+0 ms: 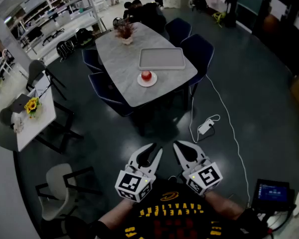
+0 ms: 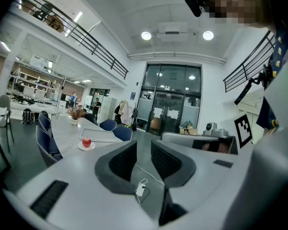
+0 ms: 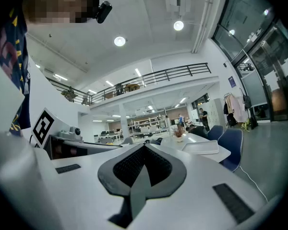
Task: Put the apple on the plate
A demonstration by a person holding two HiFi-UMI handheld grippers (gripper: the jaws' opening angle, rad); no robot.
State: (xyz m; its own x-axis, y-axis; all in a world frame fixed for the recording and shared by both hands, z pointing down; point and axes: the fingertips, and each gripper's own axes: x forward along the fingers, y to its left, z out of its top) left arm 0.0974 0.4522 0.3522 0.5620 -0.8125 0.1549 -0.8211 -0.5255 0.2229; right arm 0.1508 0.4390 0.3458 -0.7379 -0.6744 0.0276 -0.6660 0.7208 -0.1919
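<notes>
Two handheld grippers hover low in the head view, on the near side of the long grey stone-patterned table [image 1: 114,66] and well apart from it, over dark glossy floor. The left gripper [image 1: 154,151] has its black-padded jaws parted. Its own view shows a clear gap between them, holding nothing. Only floor and a small white power adapter [image 2: 142,189] on a thin white cable show through it. The right gripper [image 1: 181,150] has its jaws pressed together, the tips meeting, with nothing caught between them.

One round red apple [image 1: 146,75] sits on a small white round plate [image 1: 147,82] close to the table's near end, about midway across its width. Just beyond the plate, nearly touching it, a flat rectangular grey tray [image 1: 161,59] lies on the tabletop. A small pot of reddish dried flowers [image 1: 125,32] stands toward the table's far end, where a person in dark clothes [image 1: 142,11] leans over the edge. Dark blue upholstered chairs [image 1: 197,49] line both long sides of the table. The adapter lies on the floor off the table's near right corner, its cable trailing past that corner. Left of the table, well apart from it, a small white side table [image 1: 37,121] carries a yellow sunflower [image 1: 32,105].
</notes>
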